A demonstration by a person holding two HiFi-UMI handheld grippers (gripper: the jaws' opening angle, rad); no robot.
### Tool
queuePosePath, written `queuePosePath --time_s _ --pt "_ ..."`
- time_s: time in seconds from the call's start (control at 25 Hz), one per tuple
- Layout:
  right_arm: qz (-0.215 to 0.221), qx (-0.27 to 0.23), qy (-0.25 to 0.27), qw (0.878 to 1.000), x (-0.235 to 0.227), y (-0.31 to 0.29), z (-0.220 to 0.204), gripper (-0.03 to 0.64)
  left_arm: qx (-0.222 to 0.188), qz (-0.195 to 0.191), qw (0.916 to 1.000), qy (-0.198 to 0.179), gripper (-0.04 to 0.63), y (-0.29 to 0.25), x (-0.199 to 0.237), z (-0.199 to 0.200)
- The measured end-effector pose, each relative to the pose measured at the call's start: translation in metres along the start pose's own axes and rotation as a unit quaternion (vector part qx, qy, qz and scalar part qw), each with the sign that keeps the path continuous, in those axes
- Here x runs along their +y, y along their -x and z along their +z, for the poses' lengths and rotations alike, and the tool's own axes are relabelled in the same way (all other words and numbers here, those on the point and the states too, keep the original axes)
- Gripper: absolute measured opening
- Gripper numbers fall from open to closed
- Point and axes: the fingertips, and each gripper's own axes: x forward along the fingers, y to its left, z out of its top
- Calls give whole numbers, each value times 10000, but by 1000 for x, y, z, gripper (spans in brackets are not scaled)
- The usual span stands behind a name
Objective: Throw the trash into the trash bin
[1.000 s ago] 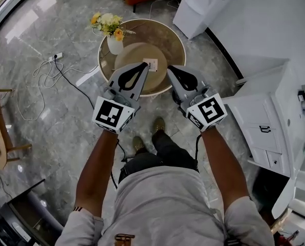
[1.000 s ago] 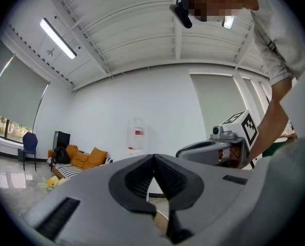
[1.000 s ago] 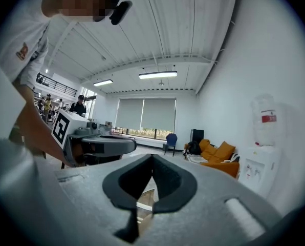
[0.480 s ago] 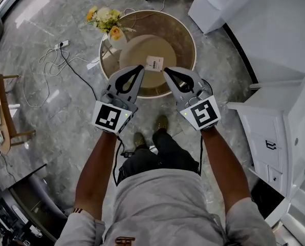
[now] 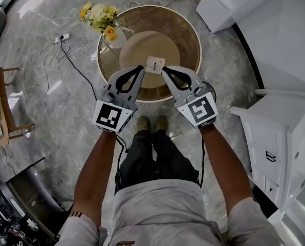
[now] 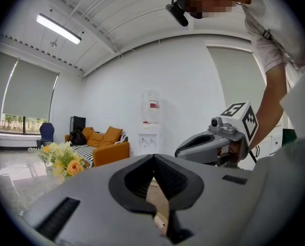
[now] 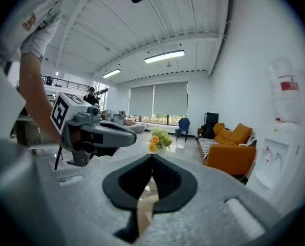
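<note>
From my seat the first worry sits far left: a power strip [image 5: 64,36] and its loose cable lie on the floor, and whoever carries the rig could catch a foot there once the walk to the trash bin begins. I see no bin in any view, so the route is a guess. Next, the vase of flowers [image 5: 102,20] stands on the near-left part of the round table [image 5: 193,35], close enough that a wide swing of the left arm could tip it. The left gripper [image 5: 141,67] is clenched with nothing in it, its tips just left of the paper slip [image 5: 154,64], the trash I take to be my target, which lies flat on the tabletop. The right gripper [image 5: 164,70] is likewise clenched and empty, its tips just right of the slip. With both pairs of jaws together, any push forward would only shove the slip across the smooth top or off the far edge. They must part first, and even then a thin flat sheet may slide away instead of lifting. As for writing, the slip carries dark printed lines too small for me to read. The cube [image 5: 112,116] on each gripper shows only black-and-white squares, no words. The water dispenser [image 6: 150,122] has a red label I cannot read, and I find no brand anywhere.
</note>
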Motion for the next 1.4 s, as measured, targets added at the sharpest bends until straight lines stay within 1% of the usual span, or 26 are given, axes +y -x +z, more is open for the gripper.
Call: queuePosePath --time_s 0.16,0.24,0.44,0.64,0.96,1.08,1.28,1.4 --pt "7 247 -14 9997 -9 -22 -30 2 108 -72 9999 -113 0 -13 14 -25" --pt "10 367 -12 9993 -12 -34 -45 2 162 -123 9997 -110 0 -19 21 -39" --pt "13 659 49 9978 -19 -58 -84 2 340 -248 9991 -42 0 -35 35 -78" --pt "4 949 -16 9955 -22 -79 -122 2 575 -332 9978 66 0 -49 45 -118" --pt "184 1407 -5 9899 -24 -114 -174 15 856 -399 9953 205 0 -69 65 -166" --pt "234 1556 -8 9875 -25 -124 -192 32 969 -428 9941 243 0 -75 71 -183" --pt "279 1890 -88 9815 -25 -137 -224 94 1133 -538 9918 236 0 -83 73 -206" --pt "374 2072 -132 9775 -22 -145 -242 135 1198 -534 9910 262 0 -85 77 -216"
